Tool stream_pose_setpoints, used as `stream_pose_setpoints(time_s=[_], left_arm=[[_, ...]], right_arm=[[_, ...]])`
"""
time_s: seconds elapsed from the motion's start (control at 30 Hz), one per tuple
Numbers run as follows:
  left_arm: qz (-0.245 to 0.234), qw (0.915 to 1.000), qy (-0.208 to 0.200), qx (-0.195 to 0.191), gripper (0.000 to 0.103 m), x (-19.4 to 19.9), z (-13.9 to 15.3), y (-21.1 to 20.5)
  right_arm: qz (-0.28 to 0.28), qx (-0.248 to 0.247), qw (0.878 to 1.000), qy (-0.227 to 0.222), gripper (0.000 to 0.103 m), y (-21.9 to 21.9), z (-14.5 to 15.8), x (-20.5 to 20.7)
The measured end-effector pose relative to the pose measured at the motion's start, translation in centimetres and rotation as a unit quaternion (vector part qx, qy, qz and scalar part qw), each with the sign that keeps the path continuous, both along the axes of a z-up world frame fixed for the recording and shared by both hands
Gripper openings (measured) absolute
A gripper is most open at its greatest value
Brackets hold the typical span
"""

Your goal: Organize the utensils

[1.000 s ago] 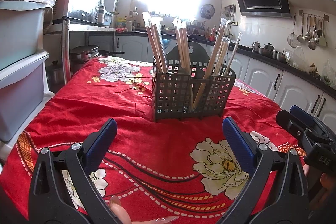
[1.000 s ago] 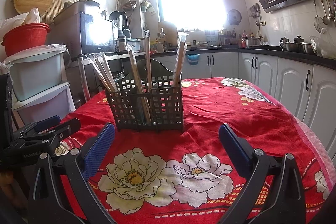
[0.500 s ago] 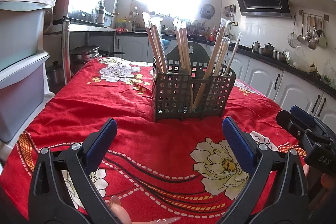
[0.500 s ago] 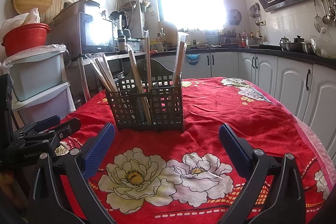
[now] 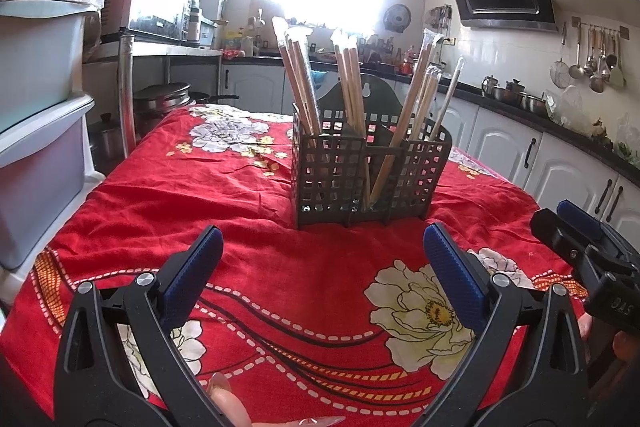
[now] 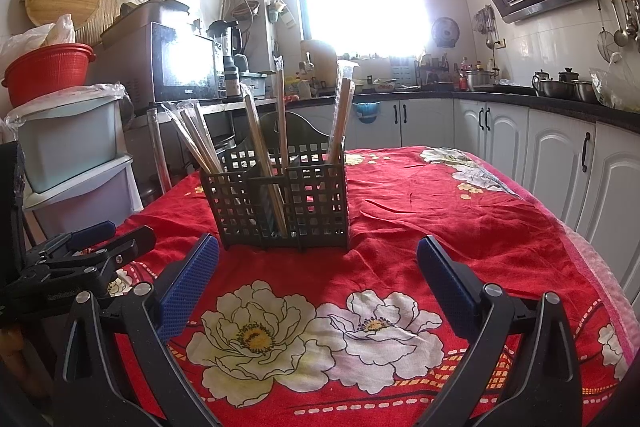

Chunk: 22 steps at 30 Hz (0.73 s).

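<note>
Kitchen setup with a red floral tablecloth [image 5: 168, 195] over the table, white cabinets down one side and a blown-out window at the back. Dead centre on the cloth sits a dark grid-walled utensil caddy [image 5: 370, 177], split into compartments, and it's already stuffed with plastic-wrapped chopsticks [image 5: 300, 75] standing on end and fanning outward at the tops. Left gripper [image 5: 322, 255] is spread wide with nothing between the blue pads, low over the cloth; the right gripper [image 6: 318, 263] is the same deal, fingers wide apart and empty. Each one also pokes into the edge of the other's view, so they're side by side at the near end of the table. The bit that matters: the caddy is straight ahead of both claws, a short way off, touching neither, and roughly centred between each pair of fingers. The chopsticks' long axis runs close to vertical, leaning a bit, so any grab would have to come in across the sticks from the side or pinch them near the tops. Neither hand looks clearly nearer to me. I can't spot any loose utensils on the cloth, so my guess is the sorting is basically done, or the next job is shuffling sticks between compartments.
</note>
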<state>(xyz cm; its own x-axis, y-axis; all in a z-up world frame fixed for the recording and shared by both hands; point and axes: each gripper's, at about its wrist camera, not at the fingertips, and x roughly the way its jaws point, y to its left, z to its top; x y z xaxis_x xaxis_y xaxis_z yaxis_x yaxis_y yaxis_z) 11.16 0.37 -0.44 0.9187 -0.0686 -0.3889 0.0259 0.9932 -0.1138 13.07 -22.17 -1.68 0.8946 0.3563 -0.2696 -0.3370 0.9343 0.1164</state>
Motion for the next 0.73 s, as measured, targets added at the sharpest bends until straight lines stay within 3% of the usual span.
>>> stream_pose_setpoints(time_s=[0.33, 0.4, 0.47, 0.53, 0.6, 0.67, 0.73], left_arm=[[0.018, 0.9997, 0.018, -0.001, 0.093, 0.7, -0.4, 0.2], [0.019, 0.9993, 0.033, -0.001, 0.093, 0.7, -0.3, 0.2], [0.030, 0.9964, 0.078, 0.015, 0.093, 1.8, -0.3, 0.9], [0.043, 0.9890, 0.141, 0.012, 0.093, 3.7, -0.3, 3.3], [0.059, 0.9830, 0.173, 0.016, 0.093, 5.3, -0.3, 6.0], [0.123, 0.9700, 0.205, 0.045, 0.093, 7.6, -0.7, 10.2], [0.167, 0.9593, 0.223, 0.049, 0.093, 9.8, -1.6, 13.5]], right_arm=[[-0.009, -0.001, 1.000, 0.012, 0.097, -0.1, -0.3, 0.4], [-0.016, -0.002, 0.999, 0.029, 0.097, -0.4, -0.3, 1.0], [-0.028, -0.009, 0.998, 0.056, 0.097, -1.1, -0.1, 2.0], [-0.053, -0.027, 0.994, 0.096, 0.097, -2.3, 0.1, 4.0], [-0.092, -0.056, 0.981, 0.163, 0.097, -4.6, -0.4, 7.5], [-0.128, -0.059, 0.968, 0.206, 0.097, -7.5, -1.3, 10.4], [-0.154, -0.064, 0.953, 0.252, 0.097, -10.0, -2.7, 13.3]])
